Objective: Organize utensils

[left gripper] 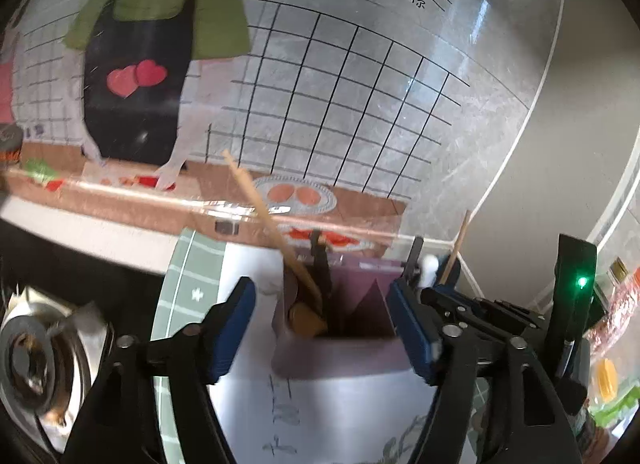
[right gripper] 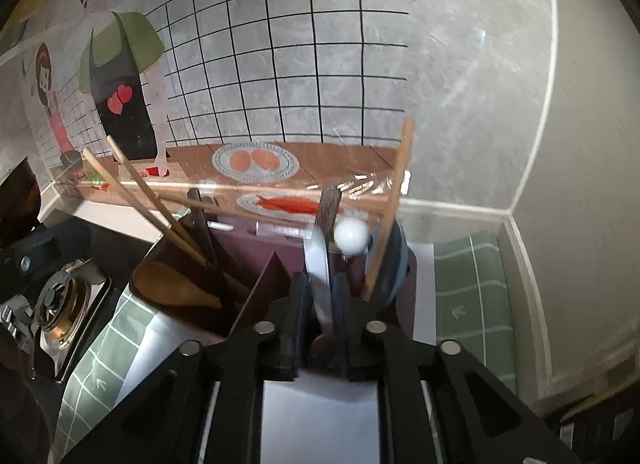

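A purple utensil holder [left gripper: 340,352] [right gripper: 256,264] with compartments stands on a white sheet. Its left compartment holds a wooden spoon [right gripper: 172,288] [left gripper: 306,320], wooden chopsticks [right gripper: 152,200] [left gripper: 268,220] and a dark-handled utensil [right gripper: 200,220]. My left gripper [left gripper: 324,328] is open, its blue pads either side of the holder. My right gripper [right gripper: 320,304] is shut on a metal utensil [right gripper: 320,264] with a dark handle, held upright over the holder's right side. It shows at the right in the left wrist view [left gripper: 432,292]. A single chopstick [right gripper: 392,204] and a white ball-topped item [right gripper: 352,236] stand there.
A gas stove burner [left gripper: 32,356] [right gripper: 60,300] sits to the left. A green checked mat [right gripper: 472,284] covers the counter under the sheet. A cartoon wall sticker [left gripper: 140,64] backs the scene. Bottles and packets [left gripper: 616,304] stand at the far right.
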Demonstrator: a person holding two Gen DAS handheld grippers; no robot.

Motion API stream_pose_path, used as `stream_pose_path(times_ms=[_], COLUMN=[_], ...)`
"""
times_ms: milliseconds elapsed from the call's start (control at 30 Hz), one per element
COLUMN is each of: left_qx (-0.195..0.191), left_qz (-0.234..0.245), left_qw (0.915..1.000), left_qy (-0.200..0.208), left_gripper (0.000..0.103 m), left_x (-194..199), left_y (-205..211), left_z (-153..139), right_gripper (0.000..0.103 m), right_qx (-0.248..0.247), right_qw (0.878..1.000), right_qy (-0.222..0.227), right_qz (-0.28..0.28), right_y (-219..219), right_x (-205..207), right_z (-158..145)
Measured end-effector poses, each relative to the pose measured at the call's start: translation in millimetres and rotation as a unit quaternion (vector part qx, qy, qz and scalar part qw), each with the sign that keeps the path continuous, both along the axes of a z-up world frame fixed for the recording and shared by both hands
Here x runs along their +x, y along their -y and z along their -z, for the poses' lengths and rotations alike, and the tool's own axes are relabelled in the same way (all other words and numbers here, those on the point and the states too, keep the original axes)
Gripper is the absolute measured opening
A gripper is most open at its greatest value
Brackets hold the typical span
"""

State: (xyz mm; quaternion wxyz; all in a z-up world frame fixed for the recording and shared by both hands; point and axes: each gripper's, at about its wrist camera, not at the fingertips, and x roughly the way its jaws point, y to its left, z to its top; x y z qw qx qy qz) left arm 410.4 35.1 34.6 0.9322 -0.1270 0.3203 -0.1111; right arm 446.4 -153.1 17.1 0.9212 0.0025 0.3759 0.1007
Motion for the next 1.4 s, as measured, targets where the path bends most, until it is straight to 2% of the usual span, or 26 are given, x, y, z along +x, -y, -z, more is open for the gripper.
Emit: stream_pose_path(times_ms=[33,167,233,267,400,600,733,900,1133,1400], left_qx=[-0.001,0.007,0.018,0.024,0.051,0.09,0.124,0.164,0.155,0.145], left_qz=[-0.003,-0.016,-0.023,-0.023,-0.038,-0.073,-0.097,-0.098,-0.085,-0.089], left_qw=[1.0,0.9998,0.9993,0.9991,0.9977,0.9933,0.9866,0.9792,0.98,0.9817], left_qy=[0.0,-0.013,-0.023,-0.028,-0.026,0.001,0.042,0.068,0.091,0.085], left_gripper=[0.075,0.083,0.089,0.094,0.102,0.103,0.103,0.103,0.103,0.103], left_x=[-4,-27,-43,-50,-94,-167,-210,-241,-272,-276], left_y=[0,-2,-2,-1,4,12,20,33,41,43], left_z=[2,11,15,17,19,16,10,3,-13,-15], right_gripper=[0.026,0.037,0.057,0.061,0.066,0.085,0.089,0.091,0.095,0.098], right_qx=[0.002,0.009,0.016,0.017,0.027,0.025,0.019,0.017,-0.006,-0.01], right_qw=[1.0,1.0,1.0,1.0,0.999,0.998,0.997,0.994,0.992,0.991], right_qy=[-0.001,-0.002,-0.005,-0.006,-0.005,0.015,0.038,0.062,0.084,0.104], right_qz=[0.001,0.006,0.01,0.014,0.025,0.048,0.068,0.089,0.092,0.083], right_y=[1,6,10,12,18,20,27,35,34,31], right_x=[-3,-28,-48,-58,-107,-188,-226,-263,-295,-304], right_z=[0,-4,-6,-7,-12,-24,-35,-45,-47,-56])
